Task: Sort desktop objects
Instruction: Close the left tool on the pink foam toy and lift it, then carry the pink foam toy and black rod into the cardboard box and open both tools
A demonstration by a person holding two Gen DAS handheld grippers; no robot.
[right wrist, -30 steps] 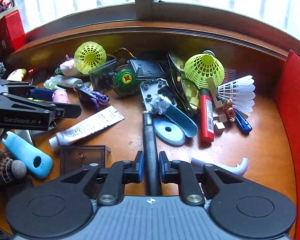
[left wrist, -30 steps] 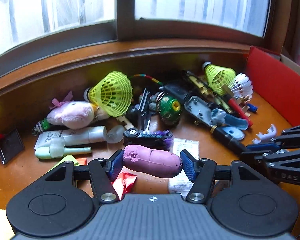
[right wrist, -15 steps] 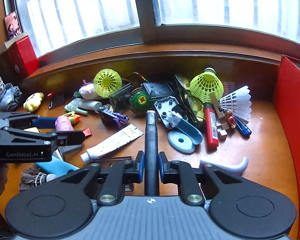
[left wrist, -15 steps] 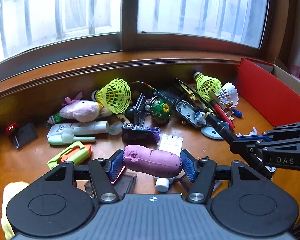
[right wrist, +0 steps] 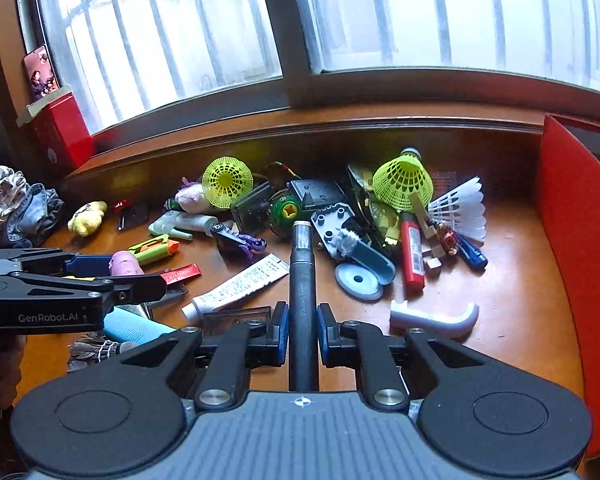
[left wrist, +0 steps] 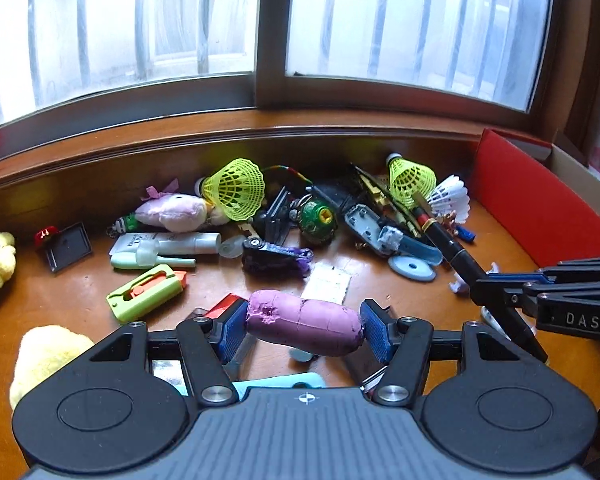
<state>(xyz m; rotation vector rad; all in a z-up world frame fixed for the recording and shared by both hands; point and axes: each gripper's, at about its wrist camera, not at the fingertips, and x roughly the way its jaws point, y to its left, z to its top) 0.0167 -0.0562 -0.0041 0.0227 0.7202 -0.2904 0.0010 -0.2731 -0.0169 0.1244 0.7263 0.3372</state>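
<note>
Left gripper (left wrist: 303, 330) is clamping a purple foam roll (left wrist: 303, 326) crosswise between its blue pads, holding it above the wooden desk (left wrist: 80, 280). Right gripper (right wrist: 302, 330) is squeezing a black pen (right wrist: 302, 280) lengthwise, tip pointing away toward the clutter; in the left view the pen (left wrist: 452, 248) is slanting up-left from that gripper (left wrist: 496, 292). Both held items are hanging clear of the desk. Below, the pile is lying along the window side: two yellow shuttlecocks (right wrist: 227, 183) (right wrist: 403, 182), a white feather one (right wrist: 462, 210), green ball (right wrist: 286, 216), red lighter (right wrist: 412, 254), white tube (right wrist: 240, 286). Red box (right wrist: 572, 248) is standing at the right edge.
</note>
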